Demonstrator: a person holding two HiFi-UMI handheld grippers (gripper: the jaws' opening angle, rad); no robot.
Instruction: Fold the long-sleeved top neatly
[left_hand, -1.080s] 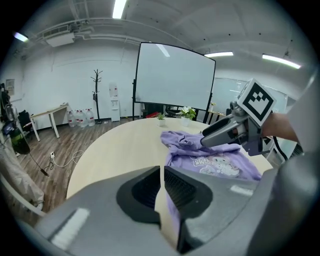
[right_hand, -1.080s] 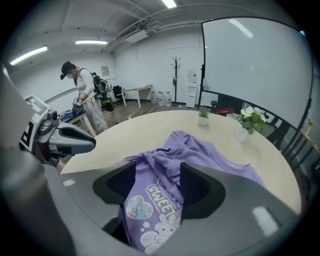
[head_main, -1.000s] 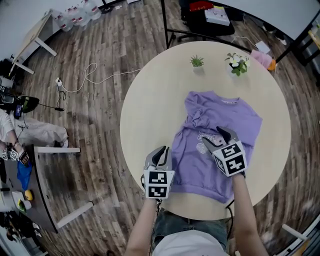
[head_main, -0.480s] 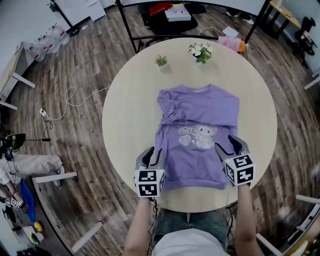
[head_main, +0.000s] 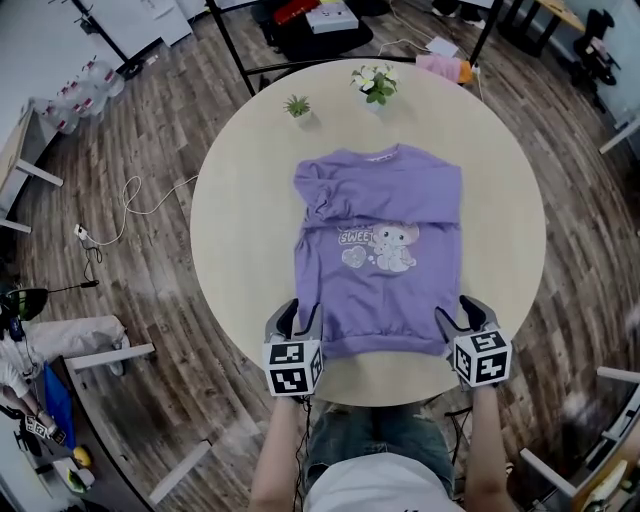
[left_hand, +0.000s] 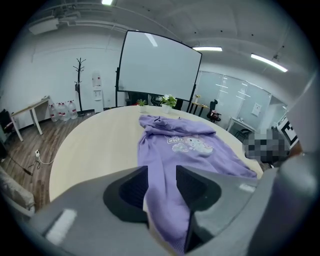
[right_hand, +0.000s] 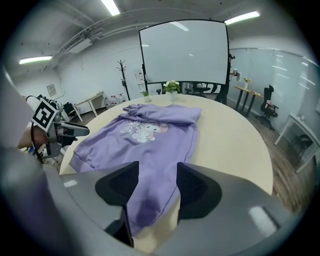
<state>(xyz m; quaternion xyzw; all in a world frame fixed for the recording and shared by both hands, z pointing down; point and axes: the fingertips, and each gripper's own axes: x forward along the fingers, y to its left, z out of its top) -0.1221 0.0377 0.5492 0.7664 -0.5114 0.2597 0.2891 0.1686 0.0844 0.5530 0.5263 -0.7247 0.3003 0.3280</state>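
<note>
A purple long-sleeved top (head_main: 380, 255) with a cartoon print lies front up on the round table (head_main: 240, 200), collar away from me and hem at the near edge. Its sleeves are tucked in, bunched near the left shoulder (head_main: 318, 195). My left gripper (head_main: 296, 315) is shut on the left hem corner, with purple fabric (left_hand: 165, 200) pinched between its jaws (left_hand: 161, 172). My right gripper (head_main: 462, 312) is shut on the right hem corner, and cloth (right_hand: 150, 200) runs through its jaws (right_hand: 157, 167).
Two small potted plants (head_main: 296, 105) (head_main: 374, 82) stand at the table's far edge. The near table rim (head_main: 380, 395) is right at my body. Wooden floor, a cable (head_main: 130, 195) and chairs surround the table.
The right gripper moved from the top's chest down to the right hem corner. The left gripper closed in on the left hem corner. The top now lies straighter and flatter.
</note>
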